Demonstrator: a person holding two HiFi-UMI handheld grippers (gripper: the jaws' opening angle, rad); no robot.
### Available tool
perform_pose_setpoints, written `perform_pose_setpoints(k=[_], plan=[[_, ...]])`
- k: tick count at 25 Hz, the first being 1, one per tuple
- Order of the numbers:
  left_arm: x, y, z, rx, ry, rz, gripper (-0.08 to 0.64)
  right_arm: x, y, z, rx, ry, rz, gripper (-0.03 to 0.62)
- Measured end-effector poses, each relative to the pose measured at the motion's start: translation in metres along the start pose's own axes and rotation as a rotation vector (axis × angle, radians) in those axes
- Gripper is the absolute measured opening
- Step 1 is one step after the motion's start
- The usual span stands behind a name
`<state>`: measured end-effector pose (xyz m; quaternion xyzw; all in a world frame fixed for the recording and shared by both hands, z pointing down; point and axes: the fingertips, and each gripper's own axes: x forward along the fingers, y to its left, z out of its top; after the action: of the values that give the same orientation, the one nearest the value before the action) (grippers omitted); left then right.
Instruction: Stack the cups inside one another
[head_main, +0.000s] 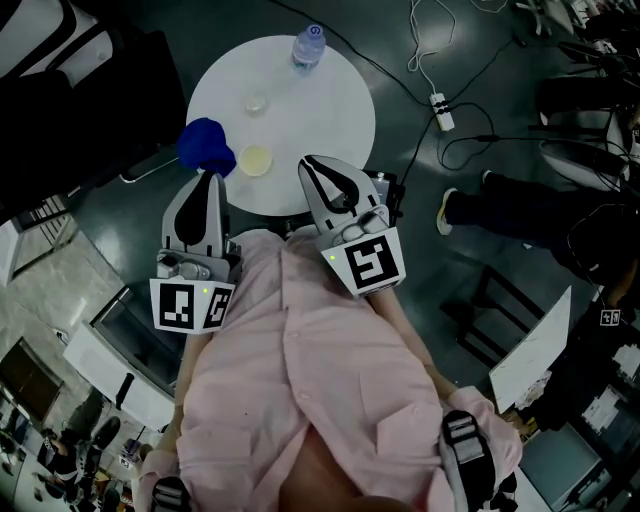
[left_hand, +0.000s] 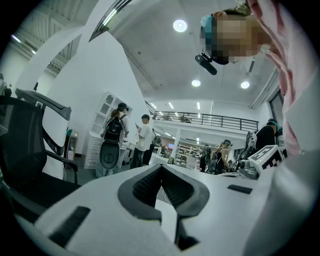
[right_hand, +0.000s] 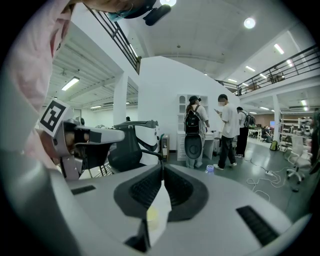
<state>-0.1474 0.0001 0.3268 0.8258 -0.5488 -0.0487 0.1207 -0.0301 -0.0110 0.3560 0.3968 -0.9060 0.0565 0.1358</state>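
Your left gripper (head_main: 208, 180) and right gripper (head_main: 313, 165) hung near your chest, each with its jaws pressed together on nothing. On the round white table (head_main: 330, 110) a blue cup (head_main: 205, 146), a yellow cup (head_main: 256, 160) and a clear cup (head_main: 257, 102) sat apart, unstacked. A water bottle (head_main: 309, 46) stood at the far edge.

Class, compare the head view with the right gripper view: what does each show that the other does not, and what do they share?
Head view only: the clear cup and the blue object. Right gripper view only: people standing by a white shelf. Both: the yellow cup, the bottle, the white table, the left hand-held gripper, and the right hand-held gripper with its jaws shut.
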Motion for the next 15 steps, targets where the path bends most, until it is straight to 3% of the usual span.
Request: perform_pose_setpoints(k=[15], plan=[[-0.0058, -0.0003, -0.0005, -0.008, 0.002, 0.02, 0.018, -0.0033, 0.0003, -0.0013, 0.01, 0.002, 0.006, 0.035]])
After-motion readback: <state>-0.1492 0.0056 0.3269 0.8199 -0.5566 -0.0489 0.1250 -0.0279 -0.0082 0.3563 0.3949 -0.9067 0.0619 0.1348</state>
